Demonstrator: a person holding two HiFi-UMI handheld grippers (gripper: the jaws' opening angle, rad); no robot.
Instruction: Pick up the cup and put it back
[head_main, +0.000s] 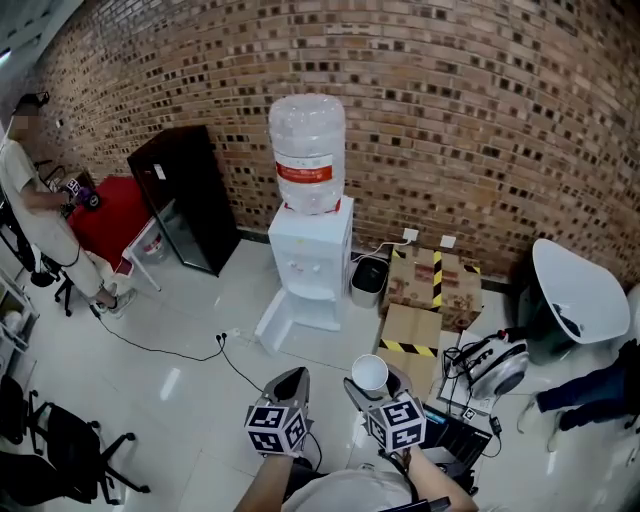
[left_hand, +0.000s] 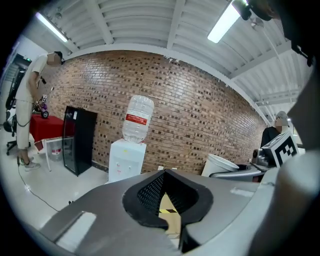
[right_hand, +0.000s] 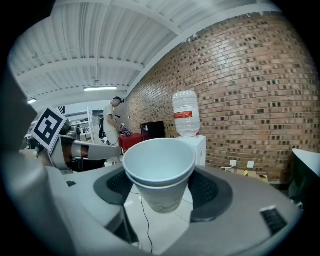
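Two grippers, one cup. The right gripper (head_main: 372, 388) pinches the single white cup (right_hand: 159, 175) upright between its pads, held in the air above the floor. The left gripper (head_main: 290, 380) has its jaws pressed together, empty. One water dispenser (head_main: 310, 250) stands ahead, and one person (head_main: 40, 210) far left.

No print is legible: the red label (head_main: 303, 172) on the water bottle (head_main: 306, 125) is too small to read
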